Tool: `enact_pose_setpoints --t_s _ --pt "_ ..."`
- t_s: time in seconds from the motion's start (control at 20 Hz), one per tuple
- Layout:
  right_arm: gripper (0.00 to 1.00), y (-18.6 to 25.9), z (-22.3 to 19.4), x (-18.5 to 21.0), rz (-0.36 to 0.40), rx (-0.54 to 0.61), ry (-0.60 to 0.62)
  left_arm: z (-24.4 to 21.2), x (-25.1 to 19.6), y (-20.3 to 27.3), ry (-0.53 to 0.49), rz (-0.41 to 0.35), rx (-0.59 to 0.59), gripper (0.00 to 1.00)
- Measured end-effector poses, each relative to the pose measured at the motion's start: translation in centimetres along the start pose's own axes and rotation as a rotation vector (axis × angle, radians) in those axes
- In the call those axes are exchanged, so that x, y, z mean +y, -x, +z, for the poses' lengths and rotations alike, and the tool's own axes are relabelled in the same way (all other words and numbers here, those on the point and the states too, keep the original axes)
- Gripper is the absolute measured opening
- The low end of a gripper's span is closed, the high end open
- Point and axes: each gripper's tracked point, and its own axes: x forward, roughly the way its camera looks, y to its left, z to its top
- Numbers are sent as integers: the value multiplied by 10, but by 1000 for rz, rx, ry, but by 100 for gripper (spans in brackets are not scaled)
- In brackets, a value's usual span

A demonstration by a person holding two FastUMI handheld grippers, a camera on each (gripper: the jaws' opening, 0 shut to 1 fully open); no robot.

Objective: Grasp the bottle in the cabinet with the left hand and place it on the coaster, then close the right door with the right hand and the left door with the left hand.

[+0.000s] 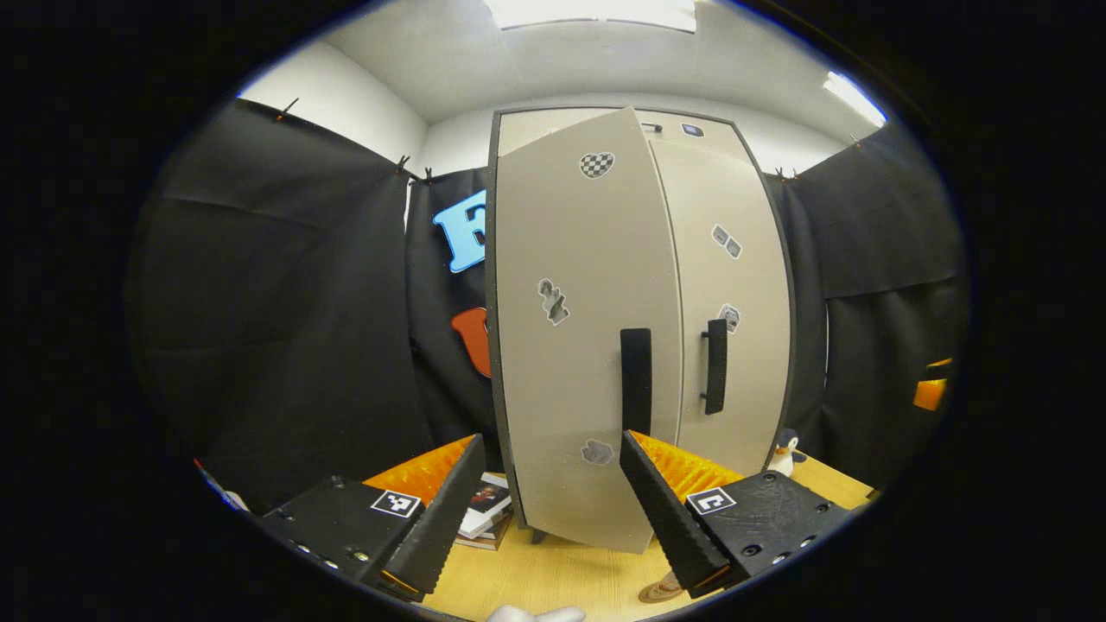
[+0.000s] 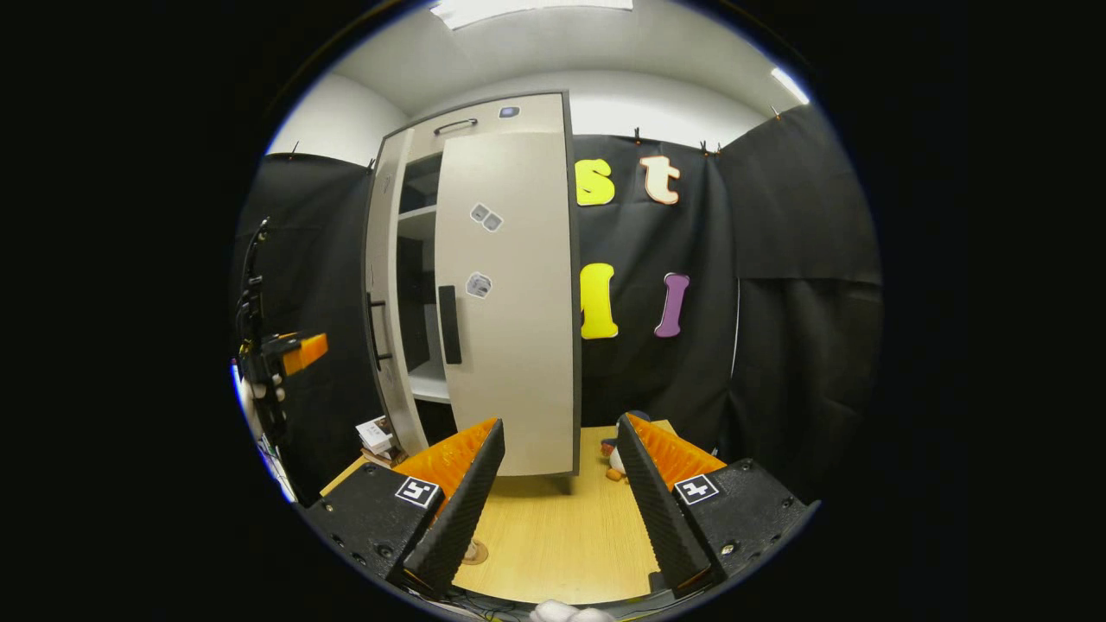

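Note:
The tall beige cabinet [image 1: 518, 259] stands on a wooden table. Its left door [image 1: 579, 345] hangs ajar, its free edge out in front of the right door [image 1: 734, 285], which looks flush with the frame. My left gripper [image 1: 551, 436] is open, close in front of the left door and just under its black handle [image 1: 636, 371]. My right gripper [image 2: 561, 423] is open and empty, facing the right door [image 2: 510, 302]. Through the gap beside that door I see bare shelves [image 2: 419, 285]. A tan coaster [image 2: 473, 551] peeks out beside one finger; what stands on it is hidden.
Stacked books [image 1: 484, 510] lie at the cabinet's left foot. A small penguin toy [image 1: 786, 453] sits at its right corner. The left gripper [image 2: 289, 352] and the hand that holds it are at the far left of the right gripper view. Black cloth walls close in on both sides.

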Motion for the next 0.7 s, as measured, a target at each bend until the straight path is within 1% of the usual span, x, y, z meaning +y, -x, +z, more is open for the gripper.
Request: enact_pose_setpoints --t_s 0.15,0.3,0.4,0.6,0.7 --pt "81 1 -2 12 -1 -3 -13 -10 -1 21 21 -8 18 95" --pt "81 4 0 23 -10 -21 2 -23 5 35 28 13 41 96" --pt "81 3 -2 34 2 -17 16 -31 8 42 25 18 59 96" --pt "81 5 -5 51 16 -16 32 -34 12 50 34 7 66 96" --pt "81 6 -6 54 11 -17 35 -30 12 52 37 2 58 96"
